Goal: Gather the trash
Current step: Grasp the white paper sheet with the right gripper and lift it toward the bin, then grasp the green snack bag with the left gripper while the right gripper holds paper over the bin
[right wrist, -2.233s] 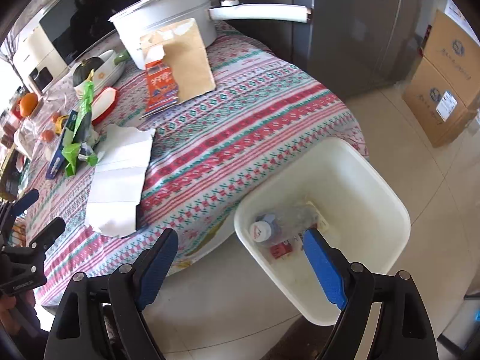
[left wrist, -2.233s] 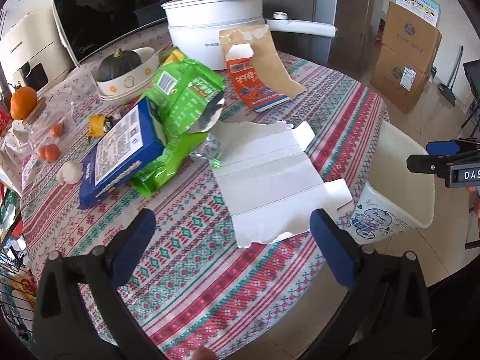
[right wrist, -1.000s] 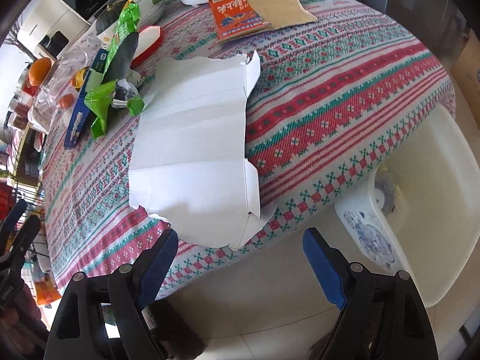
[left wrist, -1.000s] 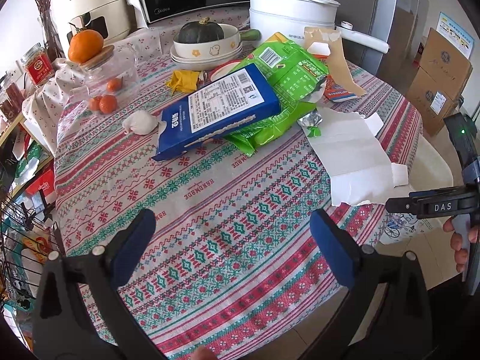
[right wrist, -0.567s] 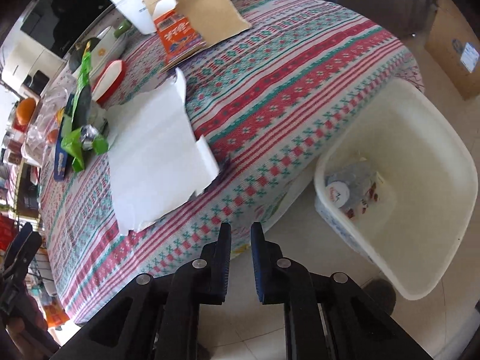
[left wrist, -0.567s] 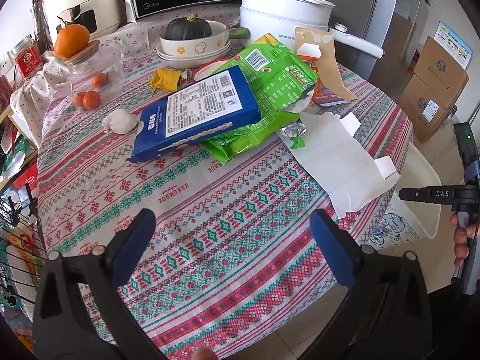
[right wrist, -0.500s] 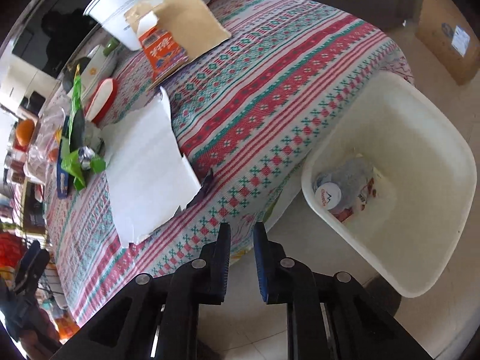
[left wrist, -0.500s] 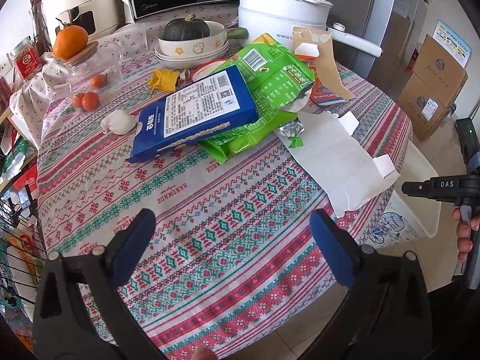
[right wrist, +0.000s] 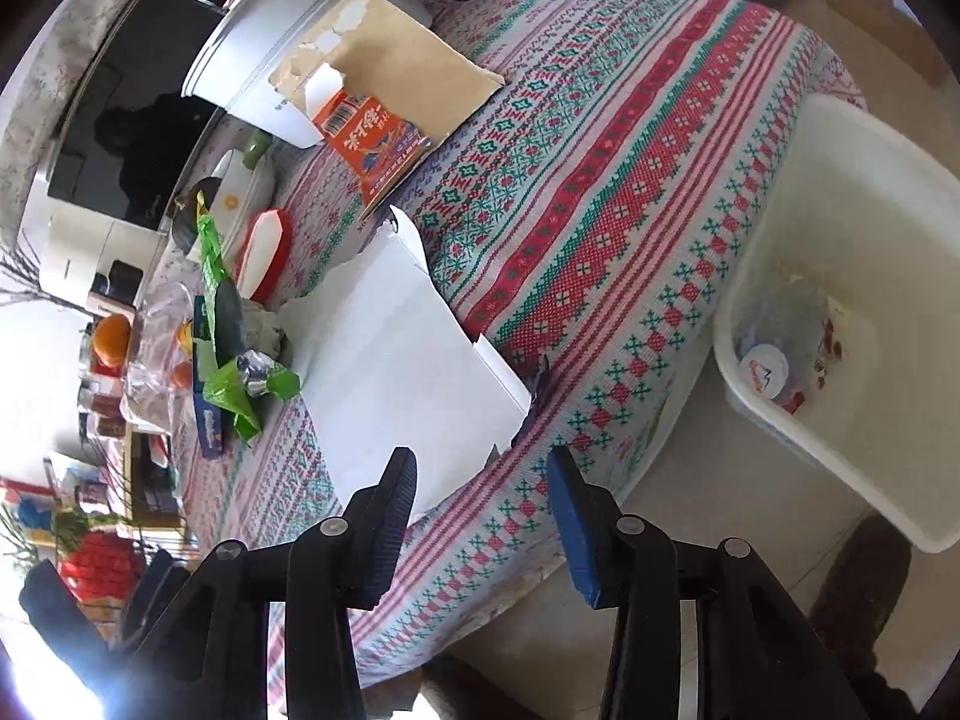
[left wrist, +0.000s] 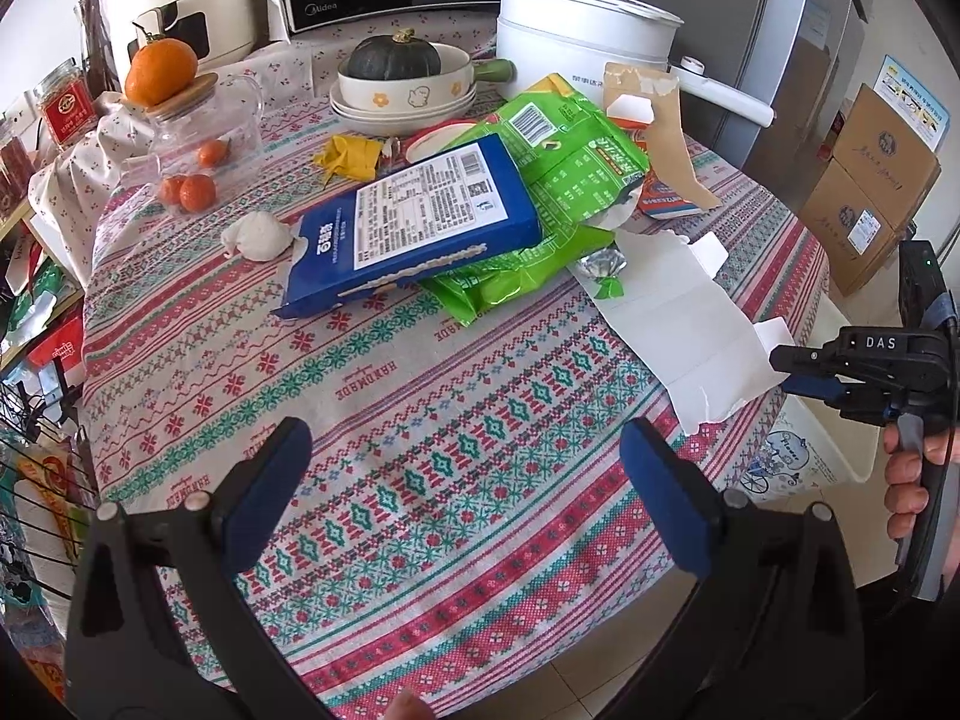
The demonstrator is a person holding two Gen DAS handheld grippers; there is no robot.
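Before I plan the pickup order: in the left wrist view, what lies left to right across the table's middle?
White wad → blue bag → green bag → foil wrapper → white card → right gripper.

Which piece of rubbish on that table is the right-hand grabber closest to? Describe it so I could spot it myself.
On the round table with the red-and-green patterned cloth, look at the edge nearest the white plastic bin. There lies a flattened white cardboard sheet, torn along one side. Unlike the green bag and blue packet nearby, it is blank.
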